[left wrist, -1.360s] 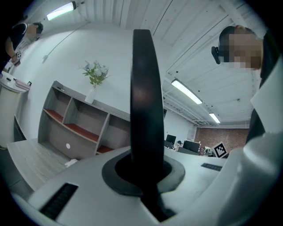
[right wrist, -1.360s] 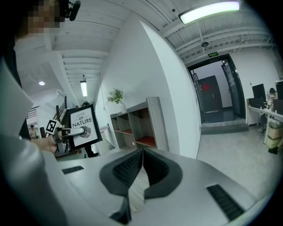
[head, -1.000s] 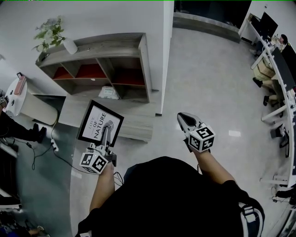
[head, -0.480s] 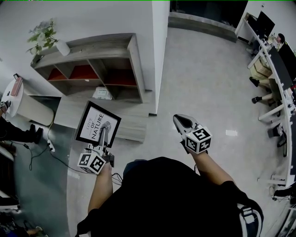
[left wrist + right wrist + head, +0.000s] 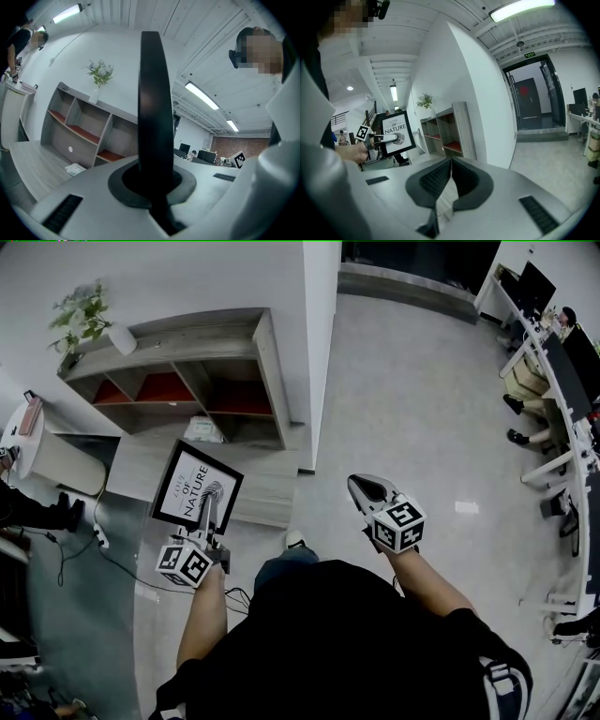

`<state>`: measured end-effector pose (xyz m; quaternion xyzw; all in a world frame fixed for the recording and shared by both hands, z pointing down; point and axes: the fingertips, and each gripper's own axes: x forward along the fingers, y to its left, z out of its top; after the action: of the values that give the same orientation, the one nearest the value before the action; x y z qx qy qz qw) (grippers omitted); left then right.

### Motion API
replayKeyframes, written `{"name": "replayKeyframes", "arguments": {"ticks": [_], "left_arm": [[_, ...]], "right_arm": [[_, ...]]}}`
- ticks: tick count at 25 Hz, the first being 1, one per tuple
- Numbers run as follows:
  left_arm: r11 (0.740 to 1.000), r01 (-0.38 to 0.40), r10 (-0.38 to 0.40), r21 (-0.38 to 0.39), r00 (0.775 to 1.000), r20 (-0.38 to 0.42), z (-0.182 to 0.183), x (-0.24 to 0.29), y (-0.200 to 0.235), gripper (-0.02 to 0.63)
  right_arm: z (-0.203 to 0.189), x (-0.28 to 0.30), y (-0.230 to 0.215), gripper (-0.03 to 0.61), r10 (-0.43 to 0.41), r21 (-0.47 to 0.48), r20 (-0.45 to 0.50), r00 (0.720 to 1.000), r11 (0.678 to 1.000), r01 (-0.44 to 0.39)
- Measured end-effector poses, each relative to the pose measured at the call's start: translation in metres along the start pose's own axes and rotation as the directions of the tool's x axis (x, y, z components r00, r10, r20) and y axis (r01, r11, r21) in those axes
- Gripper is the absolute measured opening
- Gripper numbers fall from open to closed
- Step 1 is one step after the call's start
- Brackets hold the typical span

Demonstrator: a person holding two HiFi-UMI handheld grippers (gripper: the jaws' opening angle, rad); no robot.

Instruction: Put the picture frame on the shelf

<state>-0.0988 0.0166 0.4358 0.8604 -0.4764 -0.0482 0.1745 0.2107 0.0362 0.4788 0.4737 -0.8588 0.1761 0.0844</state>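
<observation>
Slip risk: left gripper [image 5: 213, 507] jaws pinch picture frame [image 5: 186, 486] by one edge, so it may pivot loose before shelf [image 5: 187, 332]; right gripper [image 5: 364, 488] jaws closed, empty.

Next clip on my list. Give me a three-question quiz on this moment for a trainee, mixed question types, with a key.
1. True or false: the picture frame already stands on the shelf.
2. The right gripper is: A) shut and empty; B) clamped on the frame; C) resting on the shelf.
3. Fill in: the plant stands on the shelf's ___.
Key:
1. False. The left gripper holds it short of the shelf, jaws shut on its edge.
2. A.
3. Top.
</observation>
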Motion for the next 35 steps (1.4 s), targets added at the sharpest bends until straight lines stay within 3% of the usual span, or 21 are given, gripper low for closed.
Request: {"name": "replayKeyframes", "arguments": {"ticks": [10,17,35], "left_arm": [[1.0,-0.022,0.022,-0.002,1.0,0.017,-0.003,0.018,0.016,0.028],[0.999,-0.043,0.043,0.011,0.999,0.025,-0.001,0.03,0.035,0.028],[0.997,-0.07,0.069,0.027,0.997,0.029,0.008,0.082,0.086,0.028]], "right_arm": [[0.001,0.022,0.0,0.015,0.035,-0.02,-0.034,0.999,0.999,-0.036],[0.026,0.051,0.001,0.015,0.055,-0.051,-0.022,0.998,0.997,-0.056],[0.049,0.108,-0.008,0.015,0.074,-0.058,-0.044,0.996,0.995,-0.076]]}}
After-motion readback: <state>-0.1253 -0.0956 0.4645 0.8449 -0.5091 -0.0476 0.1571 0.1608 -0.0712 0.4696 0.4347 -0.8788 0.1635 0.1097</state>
